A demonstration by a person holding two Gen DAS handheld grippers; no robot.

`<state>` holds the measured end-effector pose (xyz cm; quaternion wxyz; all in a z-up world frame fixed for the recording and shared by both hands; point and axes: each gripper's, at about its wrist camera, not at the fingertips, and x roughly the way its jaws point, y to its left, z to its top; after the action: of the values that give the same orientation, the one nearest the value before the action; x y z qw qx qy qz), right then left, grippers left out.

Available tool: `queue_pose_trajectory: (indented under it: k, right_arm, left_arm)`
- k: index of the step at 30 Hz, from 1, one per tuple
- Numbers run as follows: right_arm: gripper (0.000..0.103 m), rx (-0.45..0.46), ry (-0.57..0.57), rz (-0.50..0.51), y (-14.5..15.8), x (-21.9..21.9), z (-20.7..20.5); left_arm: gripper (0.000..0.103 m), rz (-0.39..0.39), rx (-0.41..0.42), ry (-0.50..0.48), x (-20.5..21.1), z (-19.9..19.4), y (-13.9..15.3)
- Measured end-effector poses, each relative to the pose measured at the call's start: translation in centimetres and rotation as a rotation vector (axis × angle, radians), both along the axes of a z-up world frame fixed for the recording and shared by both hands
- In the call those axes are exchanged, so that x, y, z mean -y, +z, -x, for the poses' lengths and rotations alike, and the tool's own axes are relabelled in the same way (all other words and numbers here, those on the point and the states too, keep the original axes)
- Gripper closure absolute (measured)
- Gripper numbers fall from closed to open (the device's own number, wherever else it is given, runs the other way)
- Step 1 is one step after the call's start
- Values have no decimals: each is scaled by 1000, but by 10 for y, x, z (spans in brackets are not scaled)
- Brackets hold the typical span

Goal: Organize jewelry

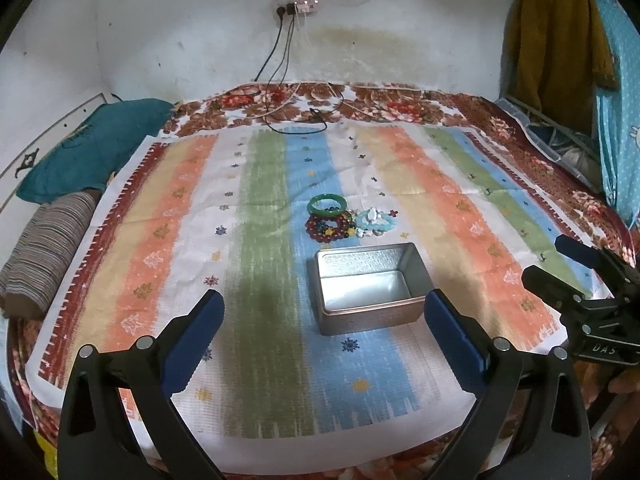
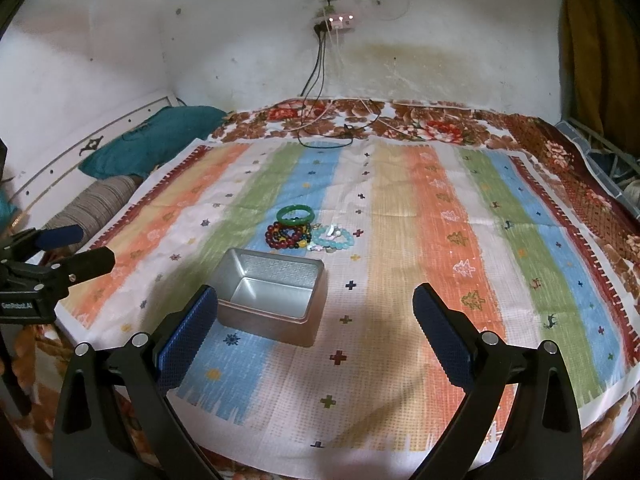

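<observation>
Over the near edge of the bed, the left gripper [image 1: 324, 316] and right gripper [image 2: 314, 312] hovered with fingers spread wide, holding nothing. On the striped cloth [image 1: 260, 240] just beyond sat an open, empty metal tin [image 1: 370, 292]. At its 12 o'clock lay the jewelry, clustered and touching: dark red bead bracelets [image 1: 329, 227], a pale blue bead bracelet [image 1: 377, 219], and farthest, a green bangle [image 1: 327, 204].

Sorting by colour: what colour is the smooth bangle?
Green: the bangle shows best in the left wrist view.
</observation>
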<state>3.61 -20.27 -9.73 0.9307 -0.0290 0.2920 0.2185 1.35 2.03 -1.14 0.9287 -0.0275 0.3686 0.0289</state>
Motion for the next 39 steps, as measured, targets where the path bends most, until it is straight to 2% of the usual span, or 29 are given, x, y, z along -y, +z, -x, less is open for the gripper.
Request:
queue_pose_trajectory:
  k: [18,39]
  right_arm:
    - [4,-3,2,6,0,-2,-4]
    - [4,-41,1,72,10,-27,-64]
  left_arm:
    - [6,-30,1,7,-2,-8,2]
    - [6,-74,-38,59,-4,-84,7]
